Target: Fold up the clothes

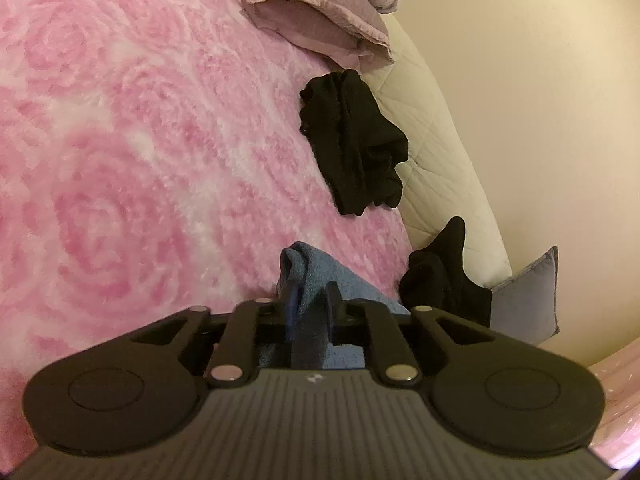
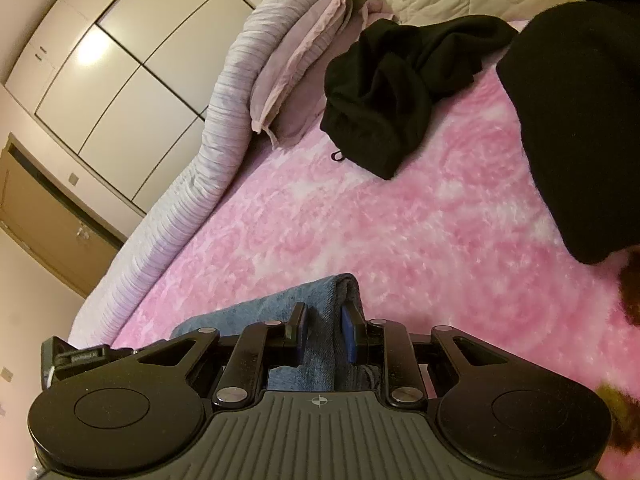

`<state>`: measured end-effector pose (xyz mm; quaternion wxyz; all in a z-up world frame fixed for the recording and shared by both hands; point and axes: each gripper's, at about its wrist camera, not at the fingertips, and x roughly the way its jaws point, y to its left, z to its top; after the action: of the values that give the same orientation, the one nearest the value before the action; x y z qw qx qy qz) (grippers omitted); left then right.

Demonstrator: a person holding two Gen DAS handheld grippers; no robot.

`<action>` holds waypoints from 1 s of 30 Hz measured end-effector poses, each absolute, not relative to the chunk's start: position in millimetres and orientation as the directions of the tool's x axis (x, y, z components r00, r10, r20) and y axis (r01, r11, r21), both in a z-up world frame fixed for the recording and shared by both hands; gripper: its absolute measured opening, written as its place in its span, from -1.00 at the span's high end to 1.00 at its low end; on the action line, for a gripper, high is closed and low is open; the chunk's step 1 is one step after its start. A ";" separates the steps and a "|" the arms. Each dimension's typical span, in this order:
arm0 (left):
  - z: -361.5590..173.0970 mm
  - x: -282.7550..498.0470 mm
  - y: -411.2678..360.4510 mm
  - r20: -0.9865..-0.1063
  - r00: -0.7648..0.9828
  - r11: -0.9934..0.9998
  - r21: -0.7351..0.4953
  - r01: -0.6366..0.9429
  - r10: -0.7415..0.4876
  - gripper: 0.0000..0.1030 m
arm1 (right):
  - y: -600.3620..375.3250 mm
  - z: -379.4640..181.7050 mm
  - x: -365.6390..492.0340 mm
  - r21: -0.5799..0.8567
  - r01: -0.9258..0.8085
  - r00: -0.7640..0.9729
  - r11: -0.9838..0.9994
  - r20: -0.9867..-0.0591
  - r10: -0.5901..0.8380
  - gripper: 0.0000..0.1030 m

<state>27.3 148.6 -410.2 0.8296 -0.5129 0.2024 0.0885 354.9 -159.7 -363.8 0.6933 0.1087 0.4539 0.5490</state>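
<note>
Both claws, left claw [image 1: 310,300] and right claw [image 2: 322,332], pinched the jeans [image 2: 280,312] (half-folded, I'd guess); black clothes [image 1: 356,140] ahead sat unfolded.

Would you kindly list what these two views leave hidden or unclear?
- Left wrist: the blue cloth is mostly hidden behind the left hand-held gripper.
- Right wrist: the right hand-held gripper covers that cloth's lower part.
- Right wrist: a brownish object is blurred and cut off by the edge.
</note>
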 end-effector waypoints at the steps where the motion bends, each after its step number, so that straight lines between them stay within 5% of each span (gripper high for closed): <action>1: -407.1 27.2 147.3 -0.425 0.904 0.487 -0.801 -0.349 -0.051 1.00 | -158.7 -363.7 354.0 0.638 -0.672 -0.010 0.376 -0.515 0.857 0.64; 3: -401.6 29.4 144.5 -0.428 0.903 0.555 -0.761 -0.337 -0.038 1.00 | -156.0 -365.5 352.2 0.610 -0.691 0.004 0.387 -0.532 0.846 0.88; 11: -424.4 43.6 135.6 -0.502 0.865 0.756 -0.565 -0.331 0.004 0.94 | -147.8 -381.7 352.4 0.572 -0.708 0.029 0.415 -0.563 0.826 0.91; 15: -419.2 38.6 124.5 -0.620 0.756 0.822 -0.306 -0.480 0.210 1.00 | -144.5 -378.3 347.9 0.517 -0.747 0.047 0.419 -0.587 0.808 0.87; 19: -392.5 8.2 132.7 -0.503 0.853 0.700 -0.558 -0.445 0.142 1.00 | -151.8 -359.4 336.2 0.439 -0.788 0.120 0.432 -0.578 0.807 0.80; 22: -368.4 11.5 116.8 -0.440 0.893 0.709 -0.600 -0.370 0.093 1.00 | -159.7 -340.3 321.7 0.346 -0.809 0.249 0.476 -0.532 0.809 0.80; 25: -372.2 35.0 101.7 -0.473 0.879 0.745 -0.567 -0.352 0.055 1.00 | -160.7 -329.4 305.0 0.321 -0.844 0.242 0.430 -0.487 0.839 0.80; 30: -413.4 47.0 92.2 -0.513 0.855 0.732 -0.554 -0.398 0.076 0.98 | -133.9 -360.5 281.3 0.130 -0.911 0.236 0.391 -0.613 0.754 0.80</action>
<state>47.0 92.2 -413.4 0.9004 -0.3417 0.2350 0.1316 281.3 -133.9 -360.5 0.7757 -0.1282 0.3062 0.5367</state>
